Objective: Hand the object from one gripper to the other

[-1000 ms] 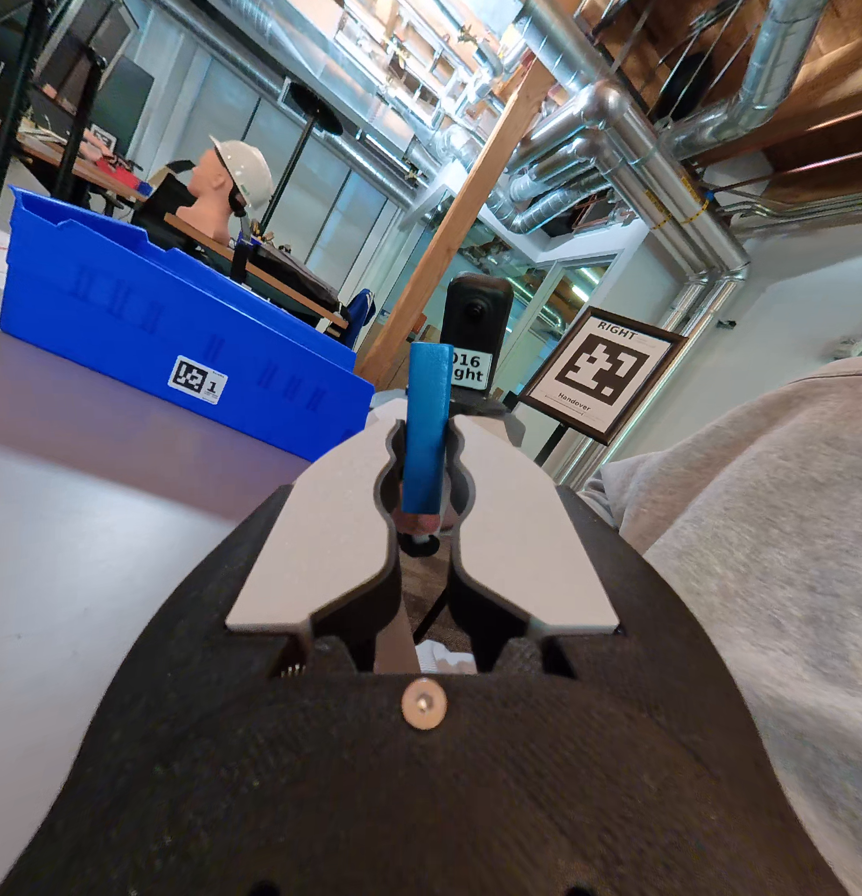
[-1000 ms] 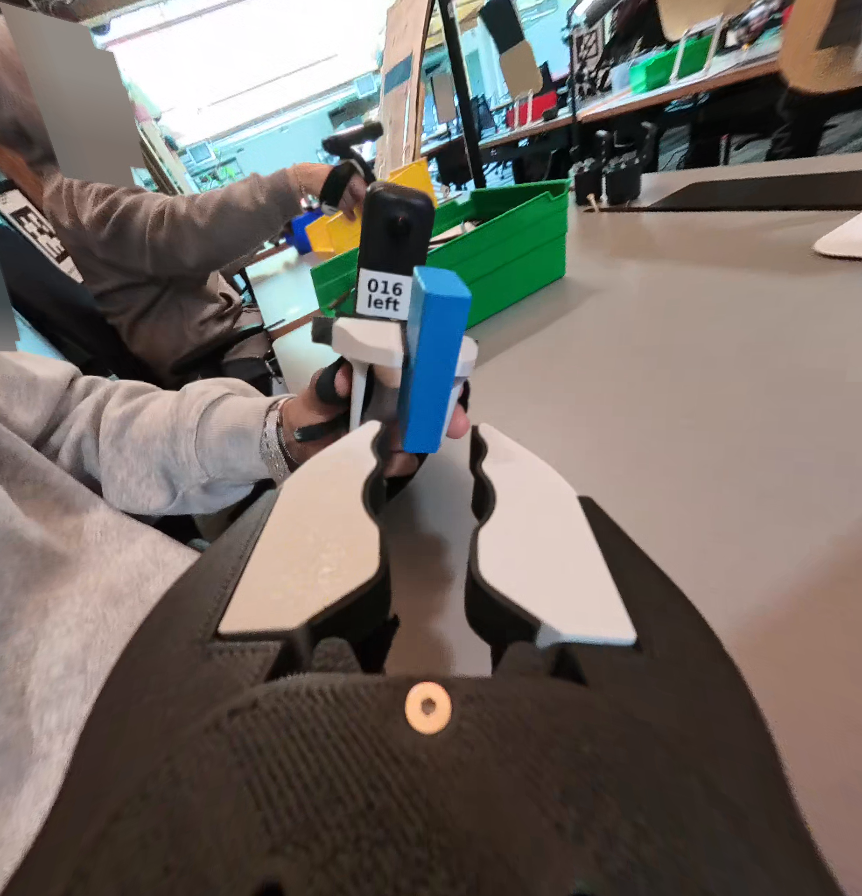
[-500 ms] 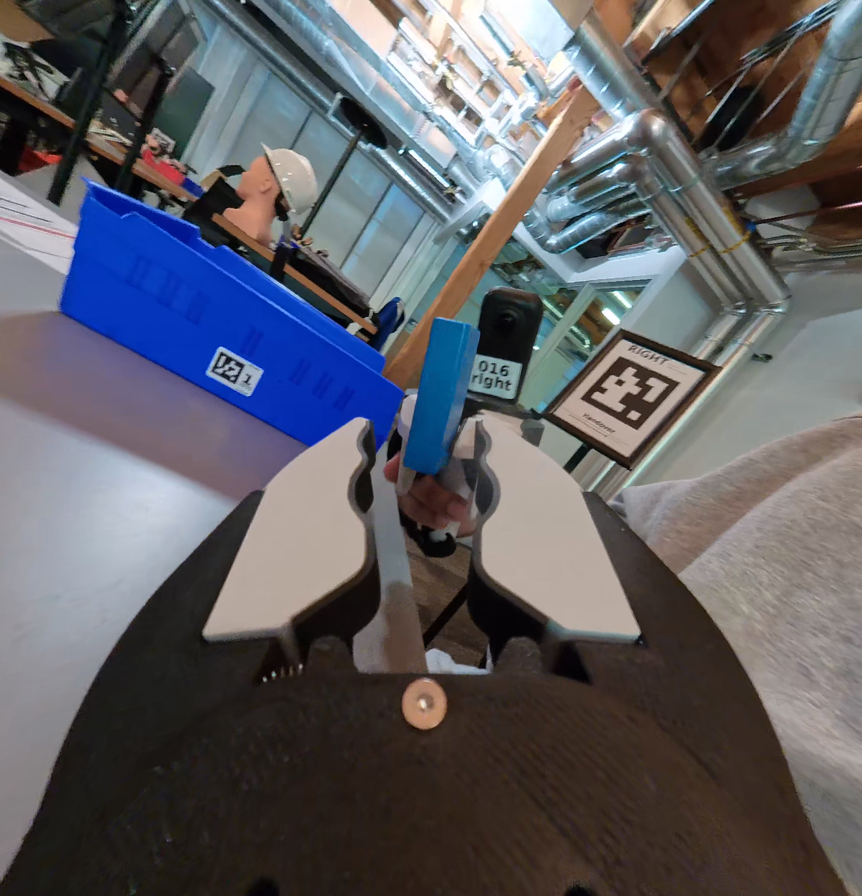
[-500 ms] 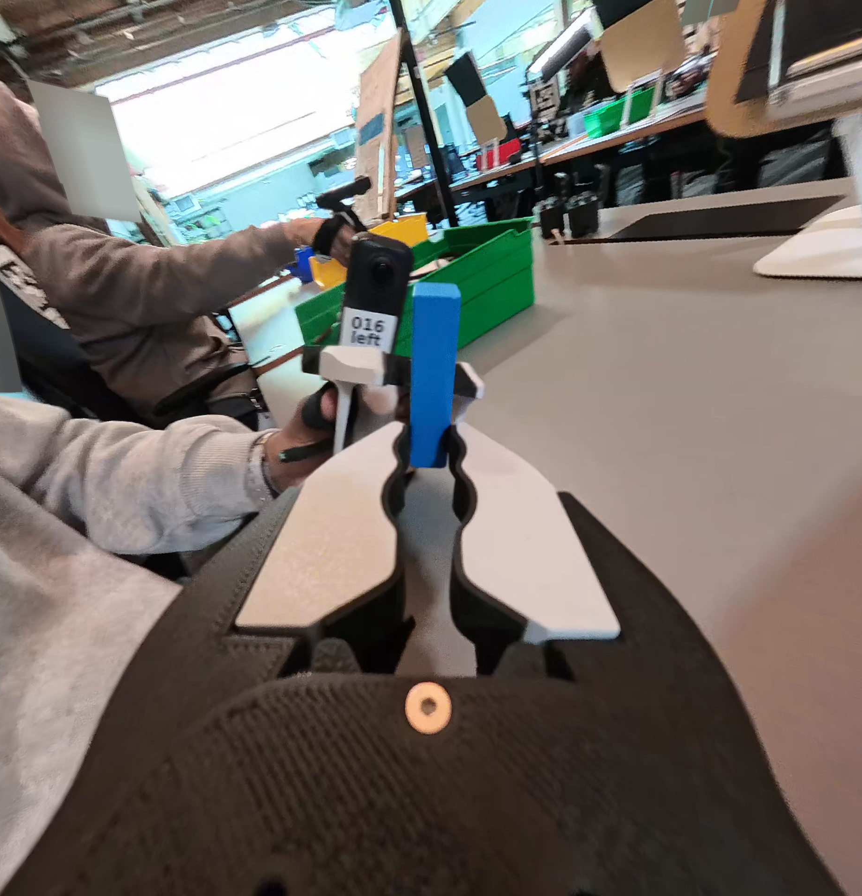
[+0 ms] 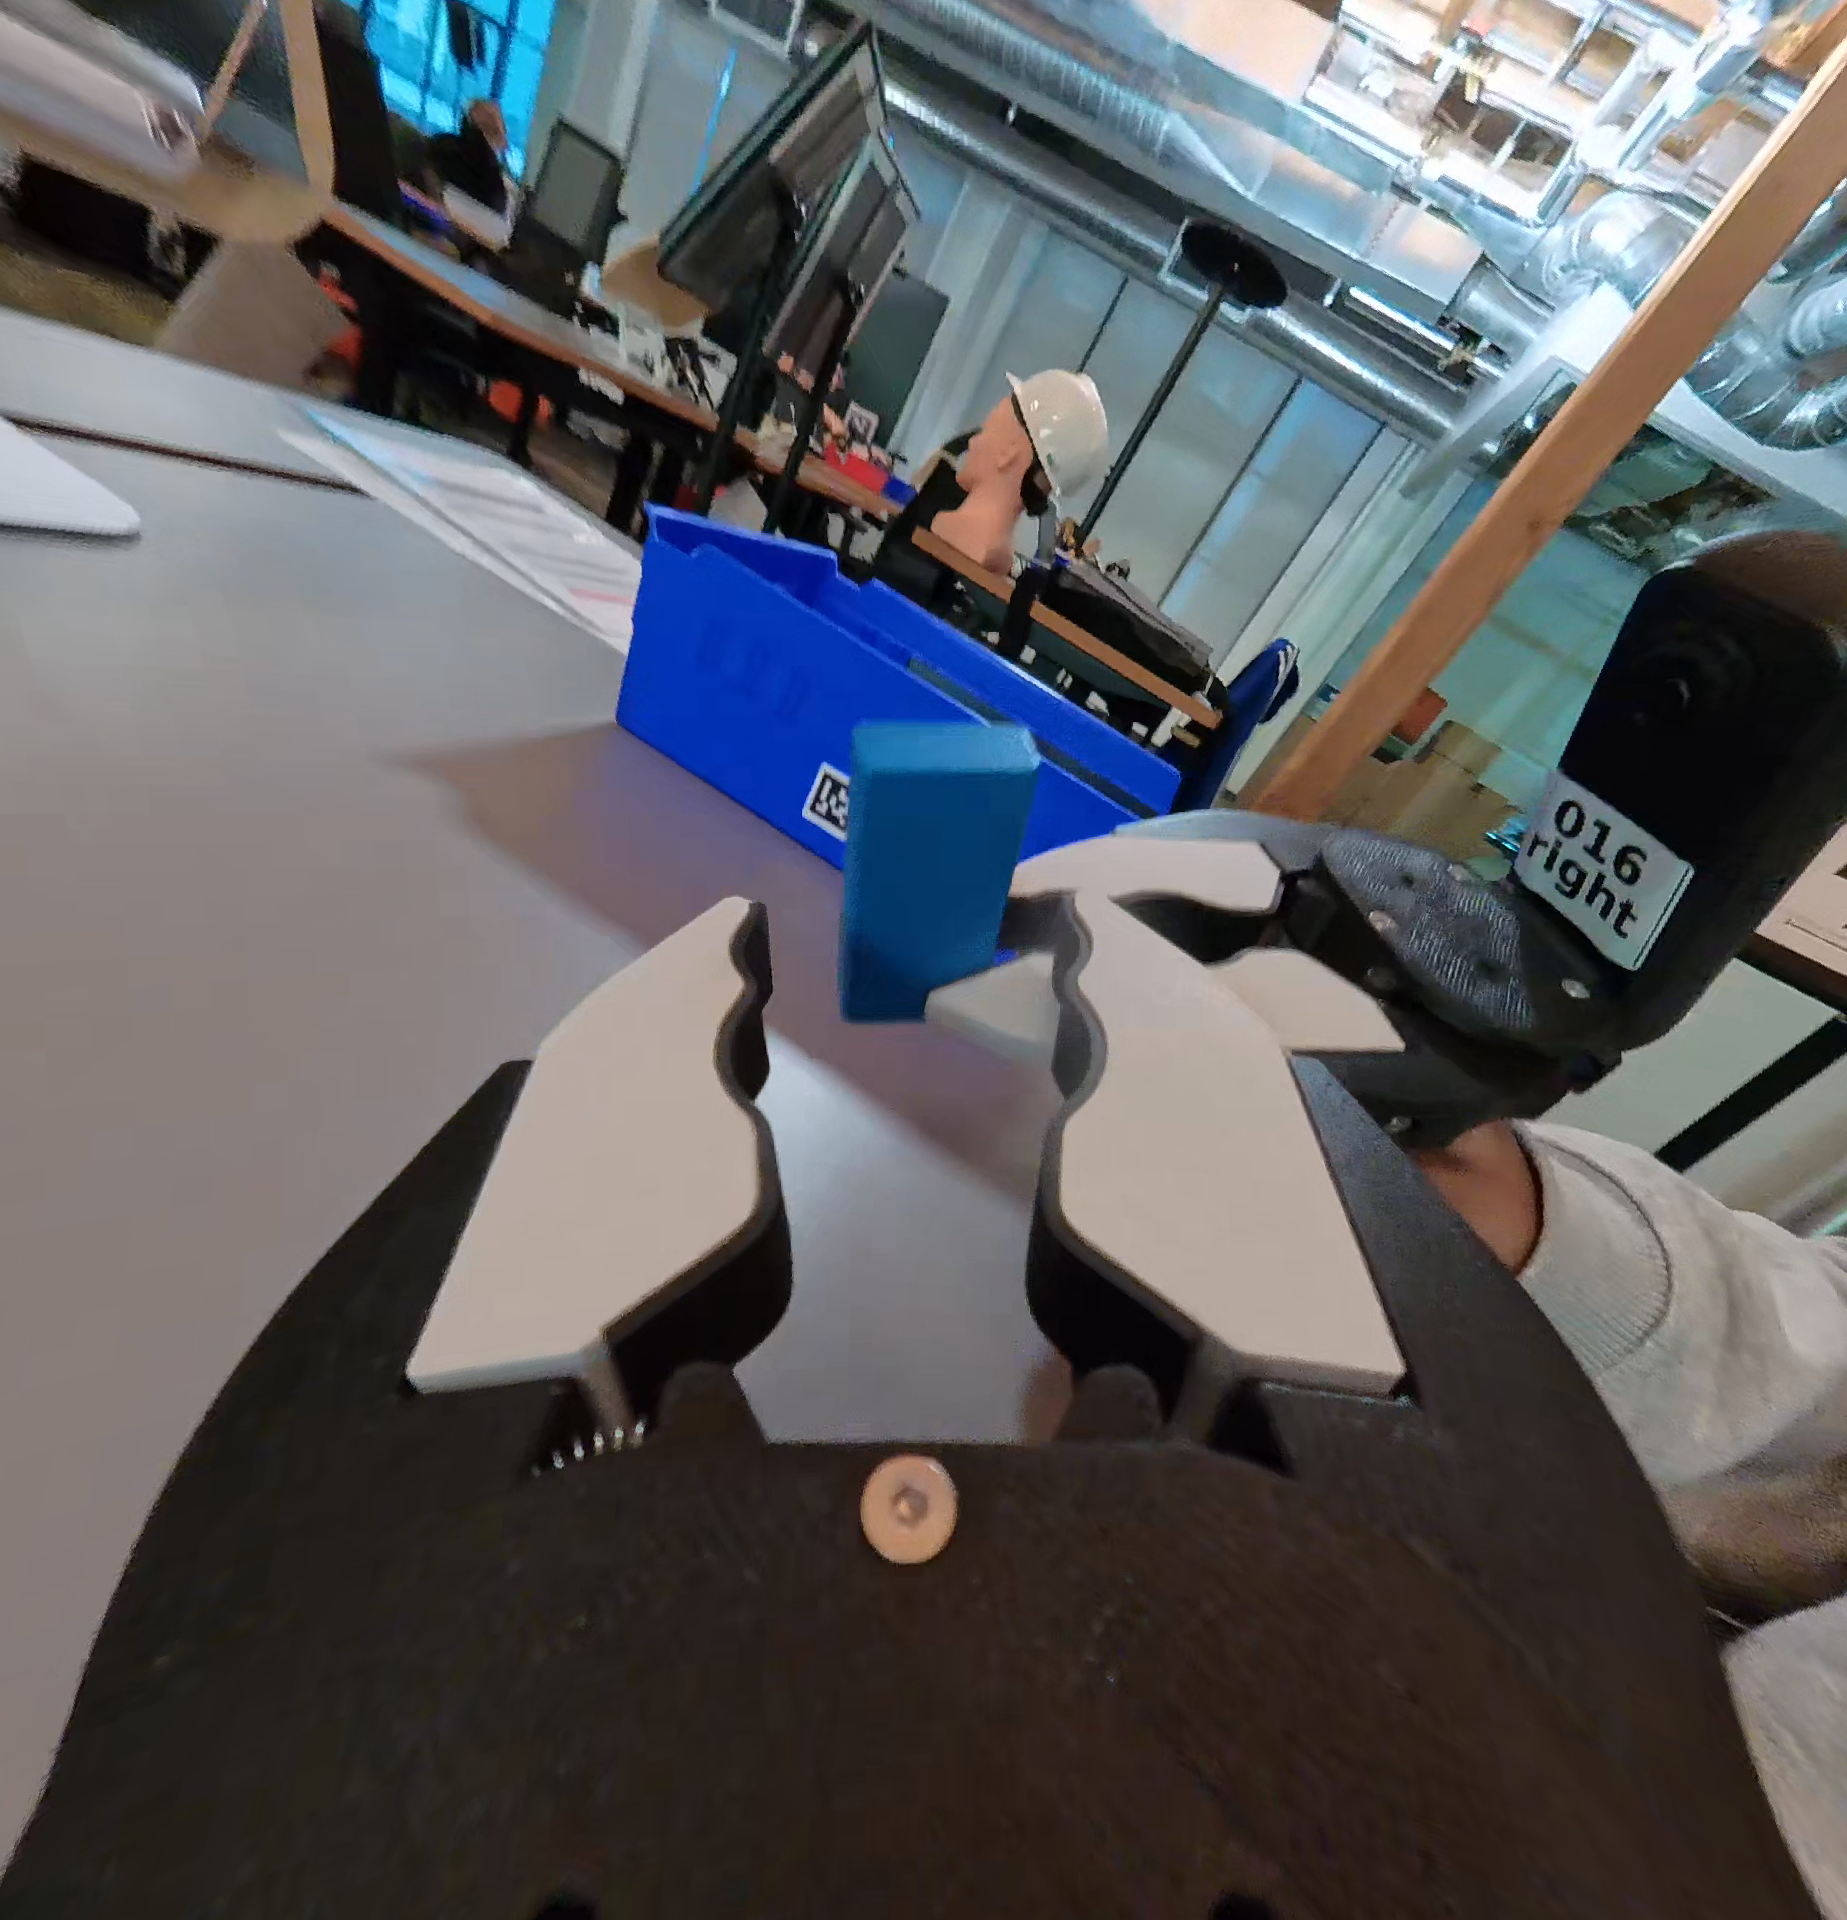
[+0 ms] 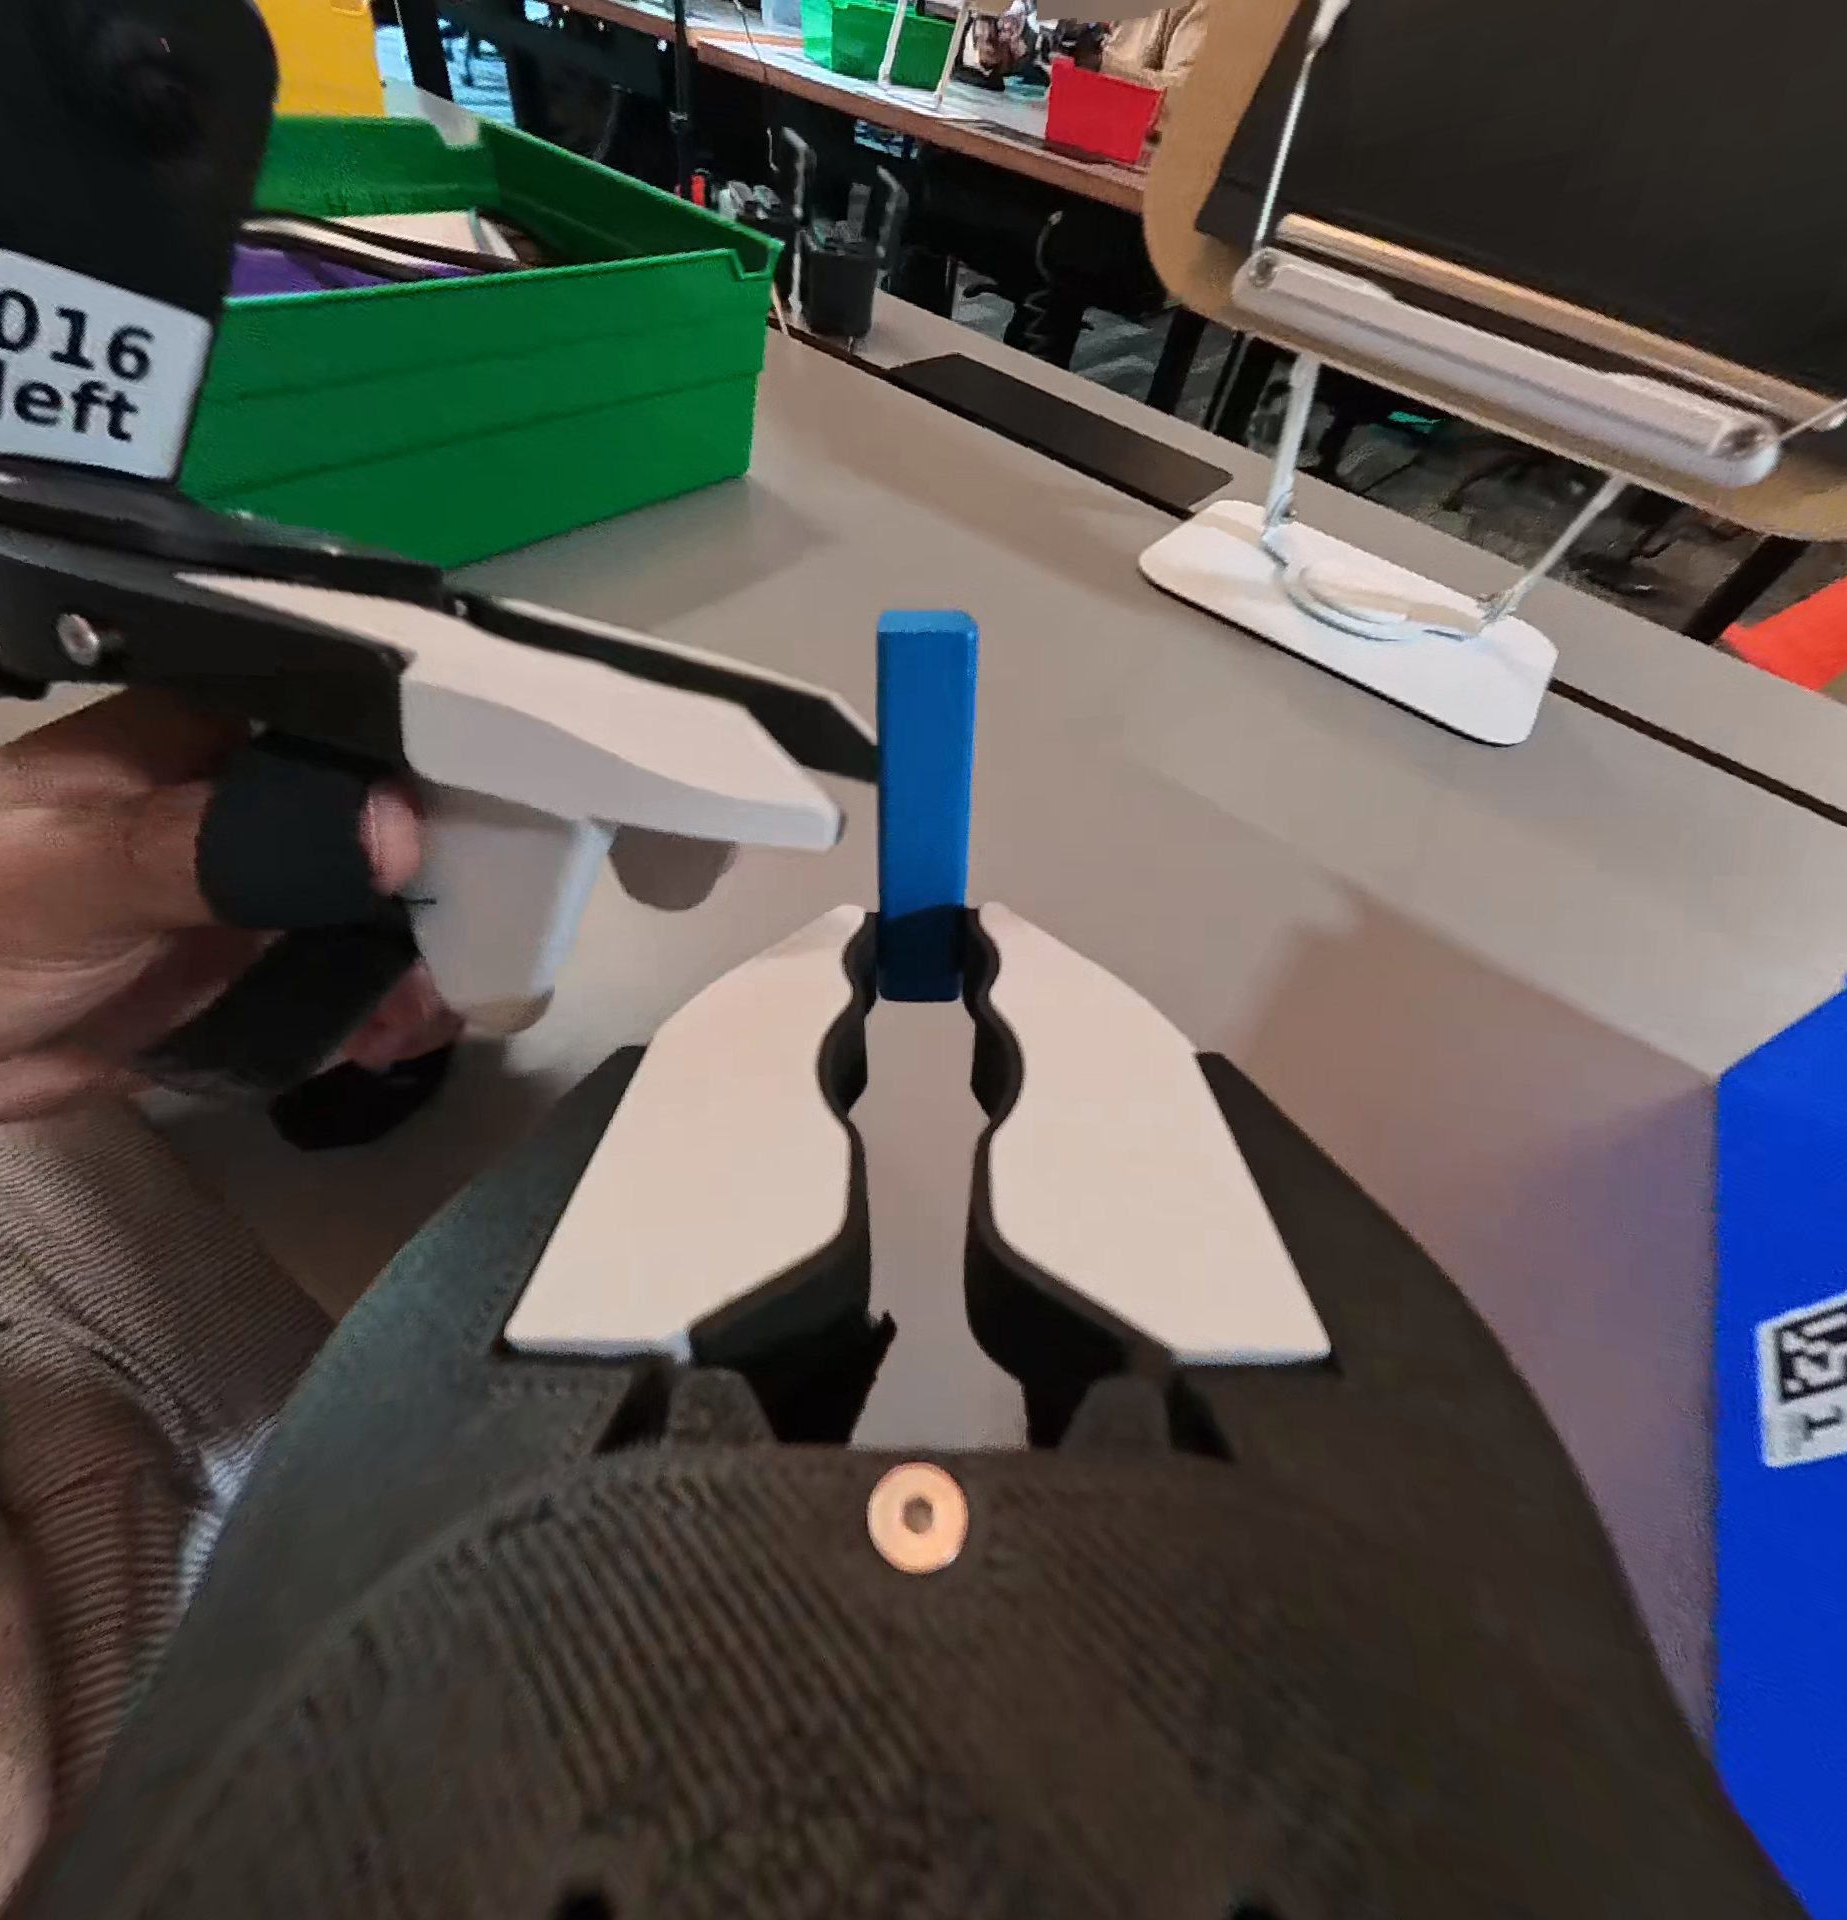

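Blue block [image 6: 924,810] now sits upright in my right gripper [image 6: 921,961], jaws clamped on its lower end; a second ago my left gripper [image 5: 914,961] held it. My left jaws have let go and stand wide, the block just ahead of their tips, apart from them. Beyond the block the grey surface [image 5: 223,831] lies bare up to the blue bin [image 5: 773,707]. From my right jaws, the green bin [image 6: 483,395] stands far left and a white stand [image 6: 1355,623] far right.
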Demonstrator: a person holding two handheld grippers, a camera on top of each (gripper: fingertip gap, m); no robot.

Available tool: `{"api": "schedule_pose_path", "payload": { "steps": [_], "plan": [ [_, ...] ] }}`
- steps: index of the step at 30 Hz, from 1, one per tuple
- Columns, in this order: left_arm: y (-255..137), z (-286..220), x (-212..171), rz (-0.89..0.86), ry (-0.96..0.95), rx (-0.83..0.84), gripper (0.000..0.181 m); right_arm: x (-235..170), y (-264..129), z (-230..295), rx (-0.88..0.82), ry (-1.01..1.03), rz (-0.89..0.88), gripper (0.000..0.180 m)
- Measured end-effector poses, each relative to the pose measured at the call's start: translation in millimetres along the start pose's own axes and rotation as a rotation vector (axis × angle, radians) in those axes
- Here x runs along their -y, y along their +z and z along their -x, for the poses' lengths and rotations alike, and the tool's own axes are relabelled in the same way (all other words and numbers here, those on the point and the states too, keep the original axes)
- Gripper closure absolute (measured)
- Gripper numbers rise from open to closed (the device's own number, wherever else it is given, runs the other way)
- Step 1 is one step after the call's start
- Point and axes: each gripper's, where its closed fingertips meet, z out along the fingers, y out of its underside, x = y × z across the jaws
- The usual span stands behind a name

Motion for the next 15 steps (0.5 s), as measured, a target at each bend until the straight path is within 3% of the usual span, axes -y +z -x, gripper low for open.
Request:
{"api": "schedule_pose_path", "payload": {
  "steps": [1, 5, 9, 12, 15],
  "plan": [
    [-2, -2, 4, -0.02, 0.016, 0.003, 0.129, 0, 1, 4, 0.007, 0.008, 0.002, 0.164],
    [-6, -3, 11, -0.059, 0.03, 0.016, 0.145, -1, 5, 21, 0.05, 0.014, 0.006, 0.162],
    [-6, 3, 8, -0.036, 0.011, 0.021, 0.147, -5, 7, 31, 0.079, -0.075, 0.02, 0.154],
    [-6, 0, 9, -0.028, 0.007, -0.031, 0.147, -7, 7, 32, 0.106, -0.123, 0.016, 0.127],
    [-9, -6, 14, -0.024, 0.006, -0.123, 0.147, -4, 3, 29, 0.161, -0.064, -0.031, 0.115]
  ]
}}
